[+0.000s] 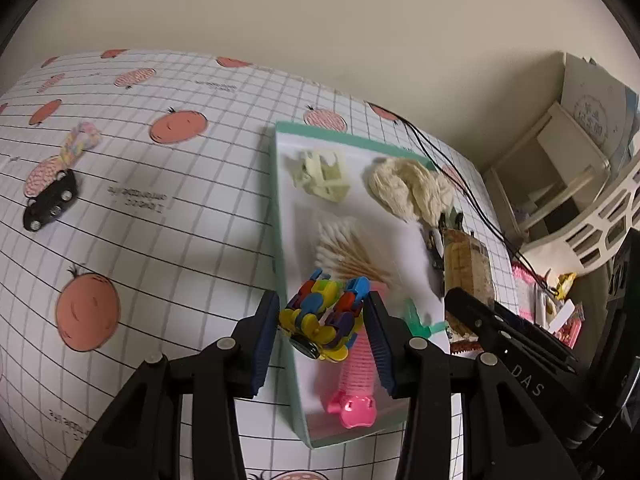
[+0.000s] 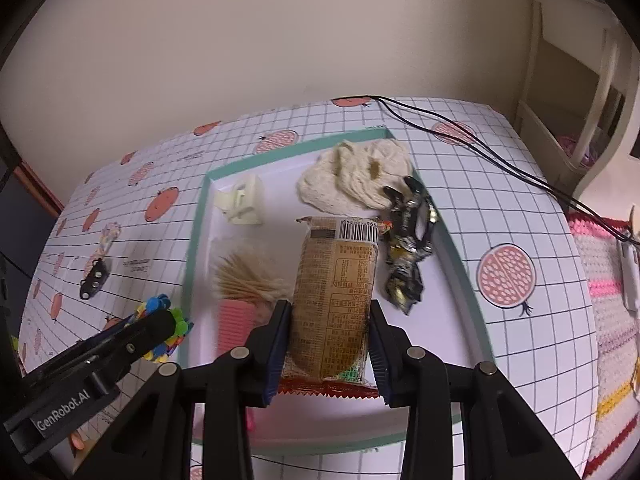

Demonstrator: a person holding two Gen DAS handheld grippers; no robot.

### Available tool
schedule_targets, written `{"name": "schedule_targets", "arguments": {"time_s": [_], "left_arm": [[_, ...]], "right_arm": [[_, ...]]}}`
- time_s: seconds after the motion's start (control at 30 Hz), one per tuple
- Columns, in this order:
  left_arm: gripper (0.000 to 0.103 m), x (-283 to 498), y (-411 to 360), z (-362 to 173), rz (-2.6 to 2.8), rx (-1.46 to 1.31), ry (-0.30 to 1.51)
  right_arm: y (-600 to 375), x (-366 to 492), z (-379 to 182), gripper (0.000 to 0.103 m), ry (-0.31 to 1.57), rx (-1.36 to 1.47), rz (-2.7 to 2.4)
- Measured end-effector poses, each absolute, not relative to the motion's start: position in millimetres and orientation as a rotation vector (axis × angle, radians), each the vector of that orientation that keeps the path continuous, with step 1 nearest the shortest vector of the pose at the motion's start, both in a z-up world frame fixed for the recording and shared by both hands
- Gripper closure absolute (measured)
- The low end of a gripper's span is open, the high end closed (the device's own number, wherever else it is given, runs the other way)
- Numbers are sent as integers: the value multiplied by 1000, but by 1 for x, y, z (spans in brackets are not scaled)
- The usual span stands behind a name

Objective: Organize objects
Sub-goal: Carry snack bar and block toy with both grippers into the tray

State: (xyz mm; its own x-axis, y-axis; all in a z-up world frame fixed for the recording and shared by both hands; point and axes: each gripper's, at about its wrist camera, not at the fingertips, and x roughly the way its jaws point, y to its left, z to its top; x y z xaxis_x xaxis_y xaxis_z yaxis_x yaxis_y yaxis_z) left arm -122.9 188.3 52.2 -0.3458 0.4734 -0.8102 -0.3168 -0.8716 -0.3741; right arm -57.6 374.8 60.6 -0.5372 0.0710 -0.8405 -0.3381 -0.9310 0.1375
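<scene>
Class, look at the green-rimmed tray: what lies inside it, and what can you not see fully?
Inside the tray: cotton swabs, a pale clip, cream yarn, a dark wrapper, a pink toy. The snack packet in the right gripper hides the floor beneath.

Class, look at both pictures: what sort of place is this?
Probably a home room: a fruit-print tablecloth on a table, a crocheted cover beside it, a white shelf by the wall.
</scene>
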Motion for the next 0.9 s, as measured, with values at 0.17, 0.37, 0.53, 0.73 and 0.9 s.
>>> {"name": "schedule_targets", "arguments": {"time_s": [0.17, 0.37, 0.53, 0.73, 0.9], "left_arm": [[58, -123, 195, 41, 2189, -1463, -235], [58, -122, 203, 35, 2163, -1479, -235], [58, -123, 209, 30, 2152, -1497, -208], [58, -124, 210, 26, 2147, -1517, -201], [58, -125, 209, 24, 2142, -1524, -204]], "right_arm": [[383, -57, 54, 64, 417, -1382, 2486], [386, -58, 44, 64, 419, -1415, 2461], [384, -59, 41, 64, 402, -1439, 2459], [382, -61, 36, 64, 387, -1467, 2450], [379, -62, 33, 63, 371, -1482, 2448]]}}
